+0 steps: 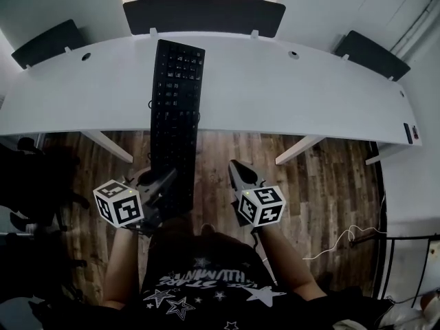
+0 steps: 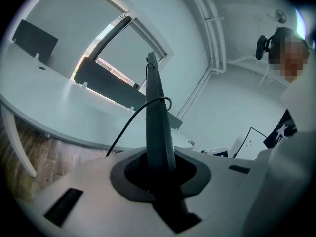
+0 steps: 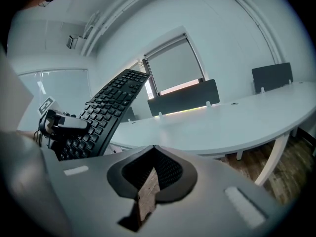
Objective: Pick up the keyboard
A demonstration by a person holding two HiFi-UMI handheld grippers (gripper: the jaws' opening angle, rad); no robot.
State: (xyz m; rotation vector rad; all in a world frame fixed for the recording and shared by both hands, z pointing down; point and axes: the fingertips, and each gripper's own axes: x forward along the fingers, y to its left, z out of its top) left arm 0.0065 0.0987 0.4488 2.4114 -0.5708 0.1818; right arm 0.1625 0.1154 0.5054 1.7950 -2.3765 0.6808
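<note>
Extending away from the person, the keyboard (image 1: 177,108) is held at its near short end by the left gripper (image 1: 165,184). Its jaws are narrowly parted and pressed on the slab's thin edge. The keyboard's far end reaches out above the white desk (image 1: 295,88). In the right gripper view it is seen tilted and appears clear of the desktop.

The right gripper (image 1: 235,167) is fully closed on nothing and lies just beside the keyboard, to its right.

The keyboard is judged to be a light, stiff plastic slab. Because it is long, a grip at one end is expected to let it sag or twist. A second hold on the bare frame of a long edge, nearer mid-length, is advised, and the loose key caps are best avoided. The thin cable (image 2: 129,127) trails from it and may snag.

The near end is covered by the left gripper in the head view. The pad contact is lost in shadow in the left gripper view. The far end of the cable cannot be traced in any view.
</note>
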